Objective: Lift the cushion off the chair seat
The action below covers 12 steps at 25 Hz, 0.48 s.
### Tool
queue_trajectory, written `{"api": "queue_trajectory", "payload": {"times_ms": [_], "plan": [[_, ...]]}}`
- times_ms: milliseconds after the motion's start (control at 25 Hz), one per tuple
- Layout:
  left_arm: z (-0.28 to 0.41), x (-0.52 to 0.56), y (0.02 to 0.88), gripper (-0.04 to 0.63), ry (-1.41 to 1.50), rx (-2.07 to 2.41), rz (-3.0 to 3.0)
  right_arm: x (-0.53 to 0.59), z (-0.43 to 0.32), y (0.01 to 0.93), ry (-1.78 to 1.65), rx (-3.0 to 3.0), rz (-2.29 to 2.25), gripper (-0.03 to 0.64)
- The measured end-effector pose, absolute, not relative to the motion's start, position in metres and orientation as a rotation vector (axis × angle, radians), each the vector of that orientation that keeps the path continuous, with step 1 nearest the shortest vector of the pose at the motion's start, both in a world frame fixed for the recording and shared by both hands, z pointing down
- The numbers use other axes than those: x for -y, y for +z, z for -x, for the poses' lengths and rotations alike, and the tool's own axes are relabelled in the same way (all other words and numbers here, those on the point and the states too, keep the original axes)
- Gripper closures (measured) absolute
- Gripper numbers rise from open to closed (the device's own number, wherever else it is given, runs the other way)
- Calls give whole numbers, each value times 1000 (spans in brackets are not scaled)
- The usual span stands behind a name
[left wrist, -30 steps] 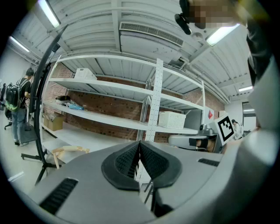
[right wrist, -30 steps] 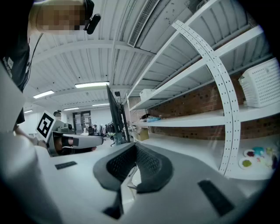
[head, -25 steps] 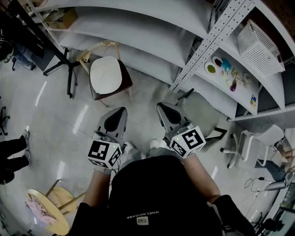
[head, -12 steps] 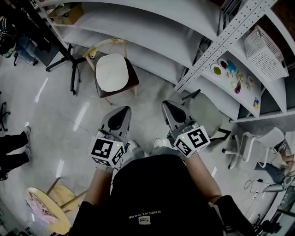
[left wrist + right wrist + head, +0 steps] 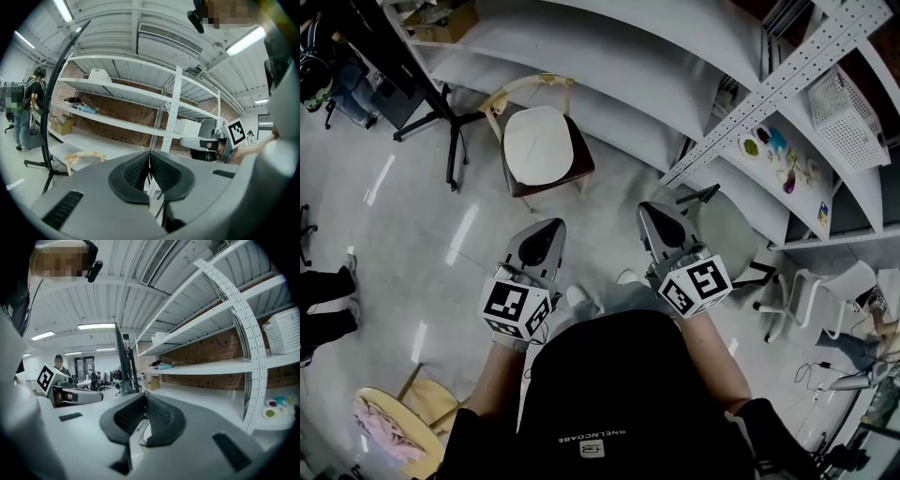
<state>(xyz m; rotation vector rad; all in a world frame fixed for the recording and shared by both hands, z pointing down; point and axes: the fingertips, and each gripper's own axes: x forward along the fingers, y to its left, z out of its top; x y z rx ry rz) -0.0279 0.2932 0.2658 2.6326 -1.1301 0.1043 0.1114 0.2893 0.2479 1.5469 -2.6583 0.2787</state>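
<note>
Two grippers sit out front, nearest the camera, and both are empty. The left gripper [image 5: 549, 227] has its jaws pressed flat together with nothing between them, and its own view confirms it: the dark pads meet in a single seam. The right gripper [image 5: 649, 210] is the same story, pads closed tip to tip on nothing at all. Both point ahead, side by side, hovering over bare floor [image 5: 441, 234] just beyond the person's shoes [image 5: 578, 297].

Further on, there's the target. The chair [image 5: 578, 171] stands ahead and a little to the left, its pale wooden backrest towards the shelving [image 5: 609, 56]. The cushion [image 5: 538, 144], a pale rounded pad, lies flat on the dark seat, squarely in place and untouched. It's well apart from both grippers, with open floor in between.

So where are we? By my reading, right at the start: nothing lifted, nothing gripped, no contact made. All the real work is left: close the gap to the chair, open at least one pair of jaws, take the cushion by an edge and raise it clear of the seat.
</note>
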Motion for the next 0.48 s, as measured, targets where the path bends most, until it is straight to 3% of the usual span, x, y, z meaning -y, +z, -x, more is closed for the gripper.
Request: {"api": "queue_trajectory", "payload": {"times_ms": [480], "plan": [[50,-254,278,581,129,1174,-2597,-246,-91,263,321,2656,-1499,607]]}}
